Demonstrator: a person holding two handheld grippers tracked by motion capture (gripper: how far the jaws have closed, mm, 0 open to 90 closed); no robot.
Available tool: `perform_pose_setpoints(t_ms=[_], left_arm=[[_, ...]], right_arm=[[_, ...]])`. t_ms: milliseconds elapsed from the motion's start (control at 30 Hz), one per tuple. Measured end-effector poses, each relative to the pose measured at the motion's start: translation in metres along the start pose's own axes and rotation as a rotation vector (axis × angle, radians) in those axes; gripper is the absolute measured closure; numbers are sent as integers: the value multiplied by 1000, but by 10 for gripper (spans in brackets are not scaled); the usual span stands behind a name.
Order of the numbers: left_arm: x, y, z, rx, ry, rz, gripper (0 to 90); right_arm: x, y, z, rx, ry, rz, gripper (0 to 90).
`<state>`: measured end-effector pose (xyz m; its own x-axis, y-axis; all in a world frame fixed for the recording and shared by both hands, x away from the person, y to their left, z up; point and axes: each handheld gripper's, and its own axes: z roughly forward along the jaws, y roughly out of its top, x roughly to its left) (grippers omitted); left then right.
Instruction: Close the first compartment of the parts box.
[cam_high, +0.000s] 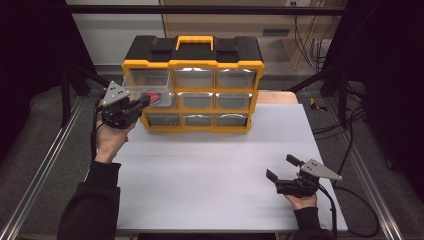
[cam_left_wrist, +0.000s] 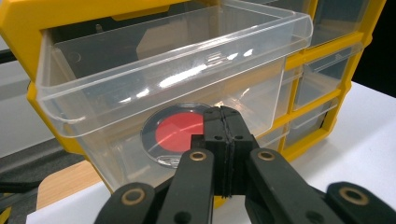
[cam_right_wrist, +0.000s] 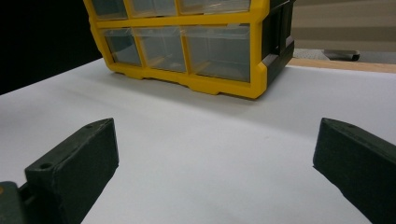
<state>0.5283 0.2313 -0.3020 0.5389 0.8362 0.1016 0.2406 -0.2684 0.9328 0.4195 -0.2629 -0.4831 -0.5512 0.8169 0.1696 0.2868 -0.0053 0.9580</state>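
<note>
A yellow and black organizer (cam_high: 192, 64) with clear drawers stands at the back of the white table (cam_high: 210, 165). Its upper left drawer (cam_high: 146, 81) (cam_left_wrist: 140, 70) is pulled out. A round red disc in a clear case (cam_high: 153, 97) (cam_left_wrist: 175, 133) lies inside that drawer. My left gripper (cam_high: 142, 102) (cam_left_wrist: 223, 114) is shut with nothing between its jaws, and its tips are at the lower front wall of the drawer, just in front of the disc. My right gripper (cam_high: 281, 167) (cam_right_wrist: 215, 140) rests open near the table's front right, pointing at the organizer (cam_right_wrist: 187, 51) with nothing between its fingers.
The other drawers (cam_high: 215, 100) are pushed in and look empty. Metal rails (cam_high: 45, 165) run along both sides of the table. Cables (cam_high: 350, 150) lie on the floor to the right. A wooden edge (cam_high: 277, 96) shows behind the white sheet.
</note>
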Motion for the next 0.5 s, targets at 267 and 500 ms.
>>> perform_pose_setpoints(t_ms=[267,500], left_arm=[[2,2,5,2,5,-2,891],[3,3,12,4,12,-7,890]], right_arm=[[0,0,0,0,-1,-3,6],[0,0,0,1,0,-1,6]])
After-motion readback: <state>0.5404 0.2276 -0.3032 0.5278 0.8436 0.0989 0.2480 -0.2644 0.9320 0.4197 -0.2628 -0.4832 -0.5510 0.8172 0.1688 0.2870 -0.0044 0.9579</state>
